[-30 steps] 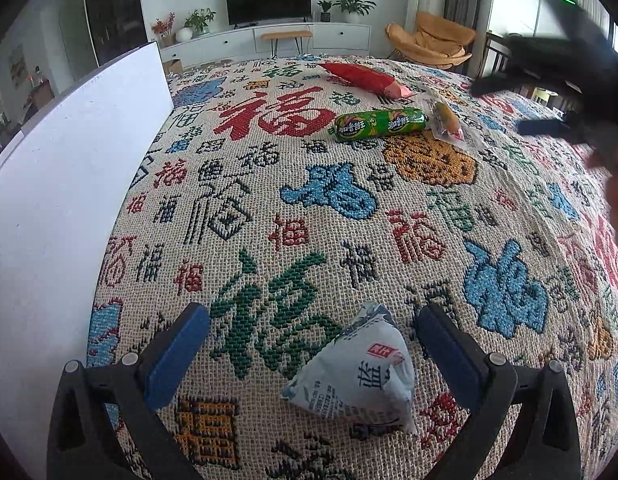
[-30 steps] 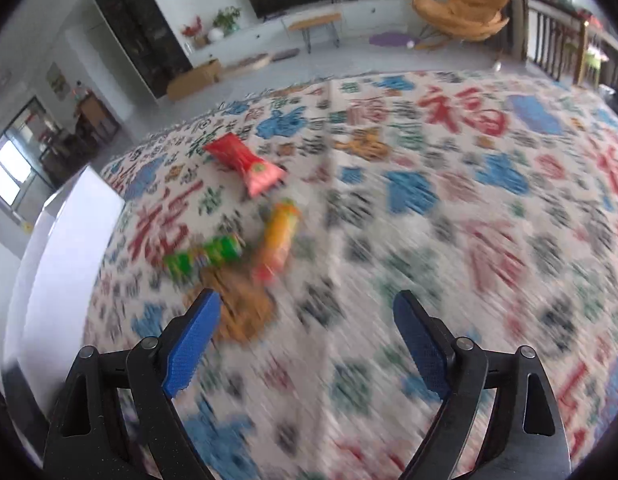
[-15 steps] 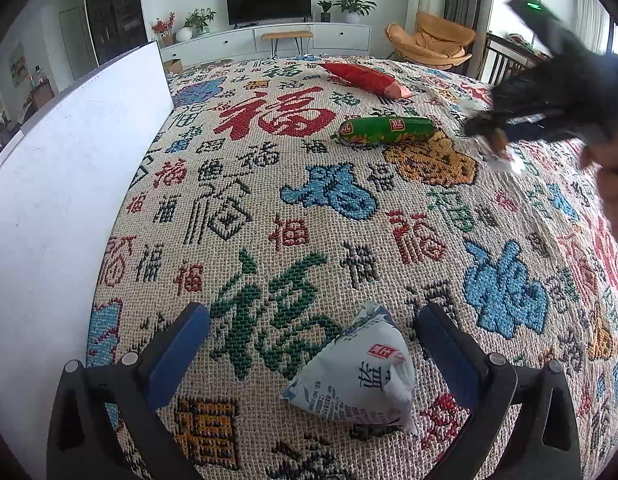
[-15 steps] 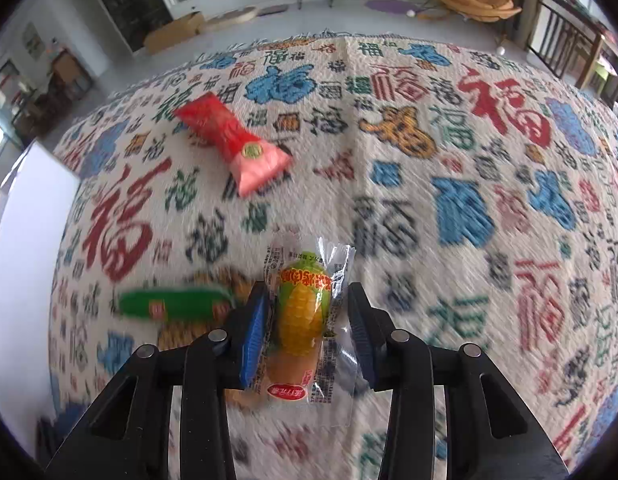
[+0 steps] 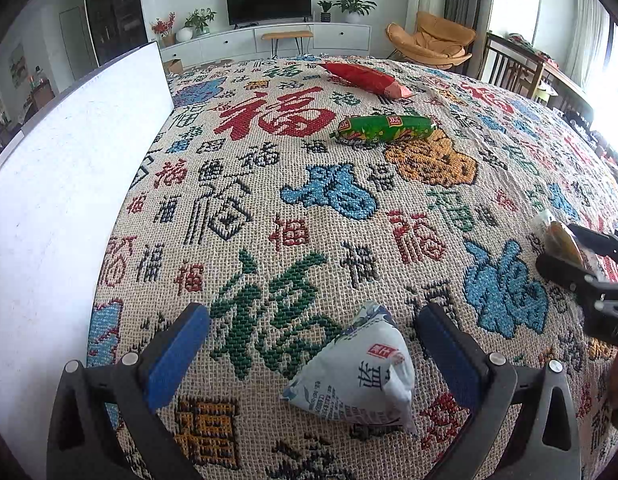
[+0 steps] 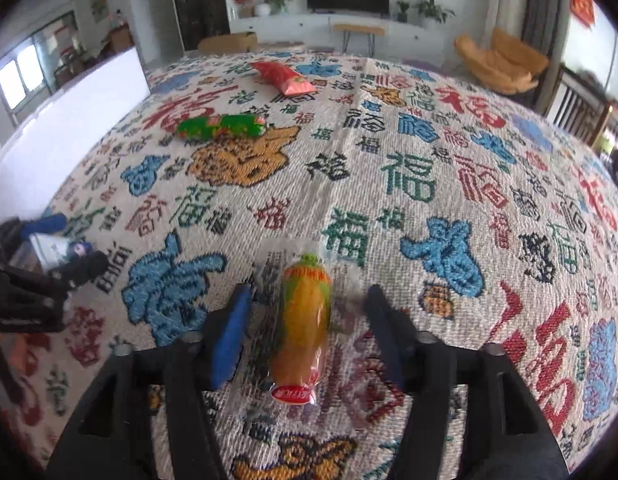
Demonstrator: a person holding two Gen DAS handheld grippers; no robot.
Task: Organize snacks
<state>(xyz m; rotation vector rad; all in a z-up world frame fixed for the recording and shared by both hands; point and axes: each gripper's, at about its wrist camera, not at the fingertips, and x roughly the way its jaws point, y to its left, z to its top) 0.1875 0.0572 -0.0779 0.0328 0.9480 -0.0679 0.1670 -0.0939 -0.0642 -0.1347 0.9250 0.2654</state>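
Observation:
A white triangular snack bag (image 5: 359, 372) lies on the patterned cloth between the fingers of my open left gripper (image 5: 313, 340), untouched. A corn snack in clear wrap (image 6: 303, 334) lies between the fingers of my right gripper (image 6: 307, 332), which stands open with gaps on both sides. A green sausage pack (image 5: 385, 128) and a red snack bag (image 5: 367, 78) lie farther back; both also show in the right wrist view, the green pack (image 6: 221, 126) and the red bag (image 6: 283, 76). The right gripper with the corn snack shows at the left wrist view's right edge (image 5: 565, 244).
A white board (image 5: 65, 184) stands along the left edge of the cloth-covered table (image 5: 349, 208). My left gripper shows at the left of the right wrist view (image 6: 41, 264). A TV cabinet, an orange chair and wooden chairs stand beyond the table.
My right gripper closed on the corn snack, carried it from beside the green pack to the near right of the cloth, and has now opened around it. The left gripper has not moved.

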